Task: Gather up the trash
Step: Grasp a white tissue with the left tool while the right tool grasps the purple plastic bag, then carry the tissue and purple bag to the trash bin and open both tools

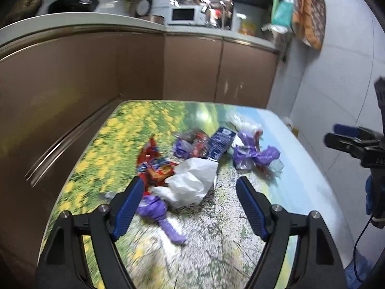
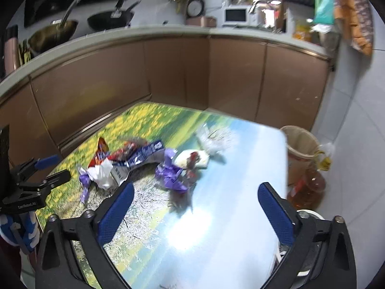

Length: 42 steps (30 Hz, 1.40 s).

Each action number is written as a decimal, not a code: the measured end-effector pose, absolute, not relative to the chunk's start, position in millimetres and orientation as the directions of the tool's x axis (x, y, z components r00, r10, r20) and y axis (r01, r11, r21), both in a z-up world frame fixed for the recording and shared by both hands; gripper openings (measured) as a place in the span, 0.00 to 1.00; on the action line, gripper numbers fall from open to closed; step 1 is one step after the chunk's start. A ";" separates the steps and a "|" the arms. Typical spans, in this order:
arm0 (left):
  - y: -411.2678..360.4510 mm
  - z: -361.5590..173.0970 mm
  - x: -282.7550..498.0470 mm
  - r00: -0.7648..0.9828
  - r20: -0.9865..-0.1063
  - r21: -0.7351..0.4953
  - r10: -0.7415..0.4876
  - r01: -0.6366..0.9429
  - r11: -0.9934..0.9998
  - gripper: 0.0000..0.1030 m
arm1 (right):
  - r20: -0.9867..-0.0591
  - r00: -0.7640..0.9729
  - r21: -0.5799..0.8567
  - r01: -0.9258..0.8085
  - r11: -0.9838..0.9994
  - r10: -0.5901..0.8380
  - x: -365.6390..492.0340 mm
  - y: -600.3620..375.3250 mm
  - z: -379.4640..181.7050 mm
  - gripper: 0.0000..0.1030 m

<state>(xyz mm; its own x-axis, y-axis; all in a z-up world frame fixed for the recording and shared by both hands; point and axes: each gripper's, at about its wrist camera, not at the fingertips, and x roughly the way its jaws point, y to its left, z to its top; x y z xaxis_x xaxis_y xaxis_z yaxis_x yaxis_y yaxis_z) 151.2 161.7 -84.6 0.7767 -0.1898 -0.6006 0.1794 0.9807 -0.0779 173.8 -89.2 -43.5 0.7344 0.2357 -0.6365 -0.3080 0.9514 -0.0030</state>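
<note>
A heap of trash lies on the table point(image 1: 216, 228) with the landscape print. It holds a crumpled white bag point(image 1: 192, 183), a red snack wrapper point(image 1: 154, 161), a blue packet point(image 1: 220, 144) and purple wrappers point(image 1: 252, 155). My left gripper point(image 1: 190, 180) stands open just short of the white bag, its pads clear of it. My right gripper point(image 2: 196, 186) is open too, near a purple wrapper point(image 2: 170, 178) and a pale bundle point(image 2: 192, 160), with nothing between its fingers. Each gripper shows at the edge of the other's view, the right gripper point(image 1: 344, 137) and the left gripper point(image 2: 48, 168).
Brown cabinets point(image 2: 168, 72) under a worktop wrap around the table's far and left sides. A tan basket point(image 2: 300, 149) and a bottle of amber liquid point(image 2: 308, 187) stand on the tiled floor by the table's right corner. Pans and a microwave point(image 2: 237, 15) sit on the worktop.
</note>
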 end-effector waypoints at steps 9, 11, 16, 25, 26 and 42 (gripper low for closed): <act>145.5 -123.6 193.7 0.718 -0.676 -0.035 -0.167 0.196 0.980 0.74 | -0.713 0.627 0.016 -0.433 0.901 0.314 226.1 -57.6 -92.0 0.71; 144.1 -128.2 197.8 0.710 -0.685 -0.029 -0.163 0.197 0.980 0.69 | -0.722 0.613 0.019 -0.447 0.895 0.321 232.5 -53.9 -98.7 0.65; 142.1 -135.7 204.9 0.686 -0.707 -0.038 -0.171 0.205 0.978 0.54 | -0.742 0.580 0.034 -0.468 0.883 0.336 247.5 -46.6 -114.0 0.55; 139.6 -138.6 204.9 0.660 -0.723 -0.075 -0.204 0.218 0.973 0.22 | -0.762 0.552 0.046 -0.476 0.878 0.339 256.8 -42.7 -126.2 0.23; 139.3 -137.4 203.7 0.660 -0.722 -0.080 -0.208 0.219 0.973 0.20 | -0.761 0.551 0.048 -0.477 0.878 0.341 255.7 -43.3 -125.9 0.21; 134.3 -99.9 155.9 0.690 -0.672 -0.158 -0.270 0.222 0.962 0.16 | -0.674 0.613 0.073 -0.500 0.863 0.412 191.9 -62.1 -75.2 0.16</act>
